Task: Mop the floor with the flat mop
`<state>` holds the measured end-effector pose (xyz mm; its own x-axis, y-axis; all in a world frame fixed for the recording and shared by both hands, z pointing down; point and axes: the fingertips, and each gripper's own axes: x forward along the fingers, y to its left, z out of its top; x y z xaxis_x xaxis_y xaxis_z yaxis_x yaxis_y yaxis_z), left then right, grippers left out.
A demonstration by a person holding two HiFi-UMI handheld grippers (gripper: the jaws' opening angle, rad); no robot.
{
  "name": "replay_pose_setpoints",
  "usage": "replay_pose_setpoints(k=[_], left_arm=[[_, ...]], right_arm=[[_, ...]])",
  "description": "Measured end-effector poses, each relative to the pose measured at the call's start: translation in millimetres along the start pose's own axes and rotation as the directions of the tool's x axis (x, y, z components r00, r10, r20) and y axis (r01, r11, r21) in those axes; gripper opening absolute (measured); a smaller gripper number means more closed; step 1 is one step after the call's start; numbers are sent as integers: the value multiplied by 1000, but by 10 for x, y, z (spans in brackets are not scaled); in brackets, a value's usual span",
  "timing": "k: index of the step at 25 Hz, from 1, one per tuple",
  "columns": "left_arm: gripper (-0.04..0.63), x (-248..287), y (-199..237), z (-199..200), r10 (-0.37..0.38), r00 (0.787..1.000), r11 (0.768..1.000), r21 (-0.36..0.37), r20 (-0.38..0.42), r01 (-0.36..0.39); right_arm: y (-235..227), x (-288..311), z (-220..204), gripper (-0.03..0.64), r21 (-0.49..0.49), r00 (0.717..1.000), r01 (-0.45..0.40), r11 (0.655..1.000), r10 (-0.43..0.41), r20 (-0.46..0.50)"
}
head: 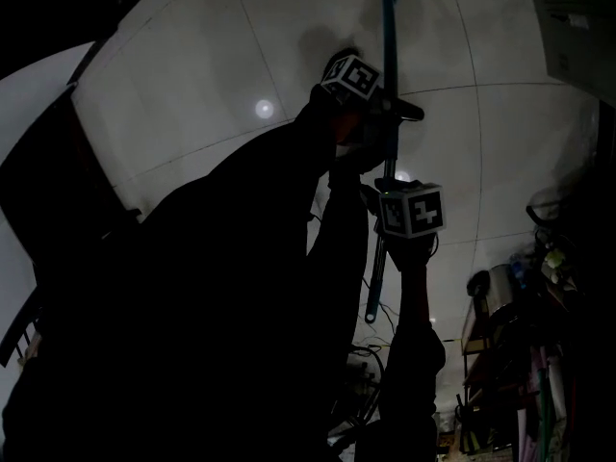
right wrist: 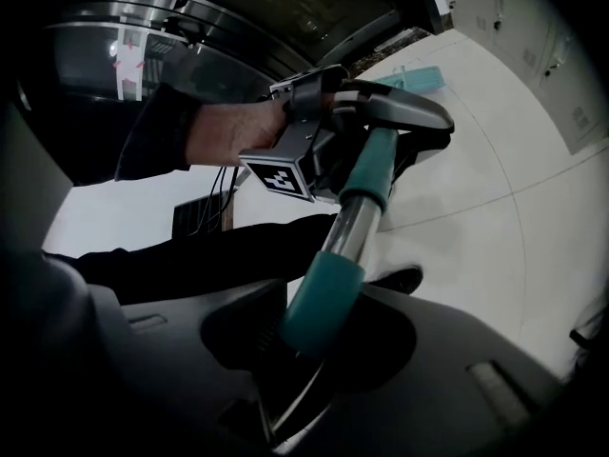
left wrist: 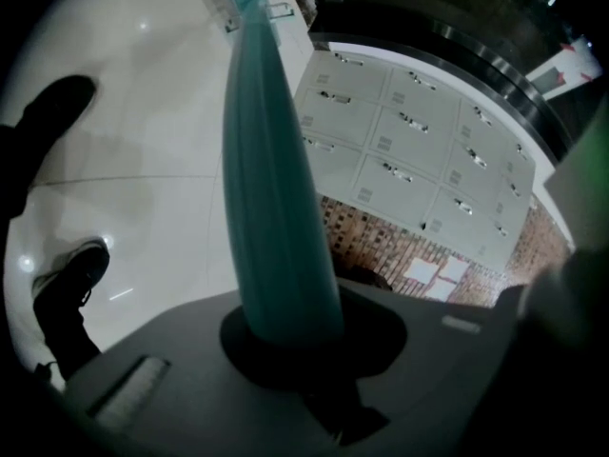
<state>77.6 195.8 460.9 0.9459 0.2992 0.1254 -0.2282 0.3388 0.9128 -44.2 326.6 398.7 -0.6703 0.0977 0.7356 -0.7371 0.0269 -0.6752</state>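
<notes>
The flat mop (head: 389, 27) stands in the middle of my picture. Its teal handle (left wrist: 271, 179) runs away from me, and the mop head (right wrist: 423, 77) seems to lie flat on the white tile floor (head: 192, 94), well ahead. Both tools hold this handle. The left gripper (head: 383, 106) sits higher on it, nearer to the mop head, with its jaws closed round the teal tube. The right gripper (head: 387, 185) sits lower, near the free end, with its jaws clamped on the teal grip sleeve just below a bare metal part. I judge that I am in the middle of a mopping stroke, not at its start. The next move calls for pushing or pulling the handle along its own line, both clamps tight, so the mop head stays flat on the tiles. The left hand (right wrist: 233, 131) reaches forward in a dark sleeve, arm nearly straight; the right arm rises from below. My shoes (left wrist: 67, 293) stand beside the handle, and grey lockers (left wrist: 419, 141) line the wall.
</notes>
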Motion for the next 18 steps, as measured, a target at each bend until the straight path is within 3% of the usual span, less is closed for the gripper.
replay_pose_setpoints(k=[9,13,18], left_arm=[[48,369,517,-1358,34,999,999,-30,-15,-34],[48,346,686,-1659,66,998,997,-36,-21,-67],[43,266,758,-1753,100,995,995,-12,-17,-101]], right_arm=[[296,115,-1345,152,21,998,-65,998,65,13],[342,227,-1665,149,8,998,-63,998,63,3],[382,345,-1763,133,10,997,-71,997,71,40]])
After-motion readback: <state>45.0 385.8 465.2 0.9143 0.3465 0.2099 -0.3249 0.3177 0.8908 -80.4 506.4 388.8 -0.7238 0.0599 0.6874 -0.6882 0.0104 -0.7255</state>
